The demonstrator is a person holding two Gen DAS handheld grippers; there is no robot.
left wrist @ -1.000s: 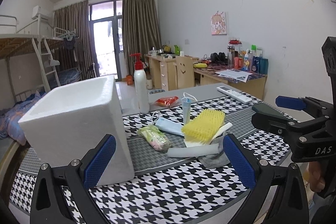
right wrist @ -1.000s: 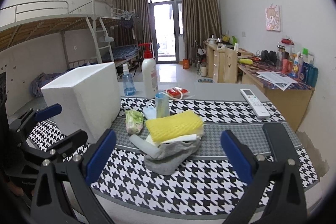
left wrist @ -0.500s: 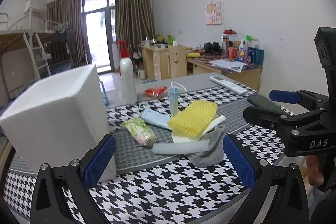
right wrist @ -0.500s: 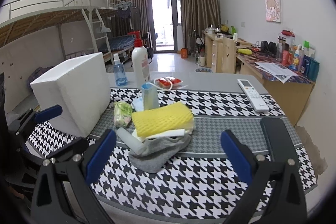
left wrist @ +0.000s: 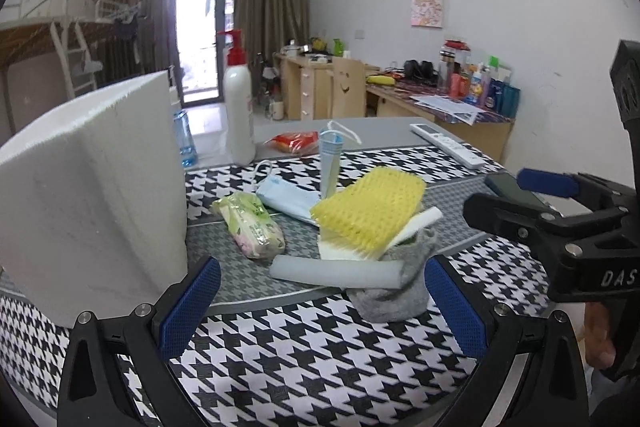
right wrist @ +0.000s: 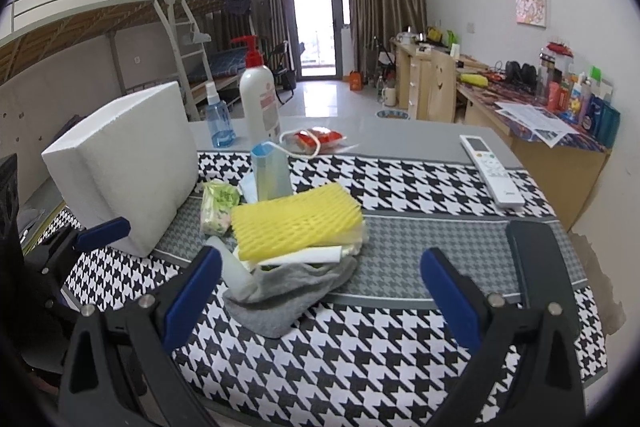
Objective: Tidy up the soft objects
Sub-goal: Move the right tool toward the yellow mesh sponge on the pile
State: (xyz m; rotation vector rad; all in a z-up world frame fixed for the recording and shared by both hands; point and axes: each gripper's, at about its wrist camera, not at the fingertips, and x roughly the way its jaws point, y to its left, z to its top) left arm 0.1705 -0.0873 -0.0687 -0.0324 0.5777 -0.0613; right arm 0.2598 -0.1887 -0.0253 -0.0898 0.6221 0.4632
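Note:
A pile of soft things lies mid-table: a yellow foam net on white foam sheets, a grey sock, a white foam tube, a green tissue pack and blue face masks. A white foam box stands left of the pile. My left gripper is open and empty just before the pile. My right gripper is open and empty, the sock between its fingers' line.
A white pump bottle, a blue spray bottle and a red snack pack stand behind the pile. A white remote and a dark phone lie at the right. Desks and a bunk bed lie beyond.
Both grippers have moved closer to the pile, which now looks larger. Both stay open and empty. Nothing on the table has moved.

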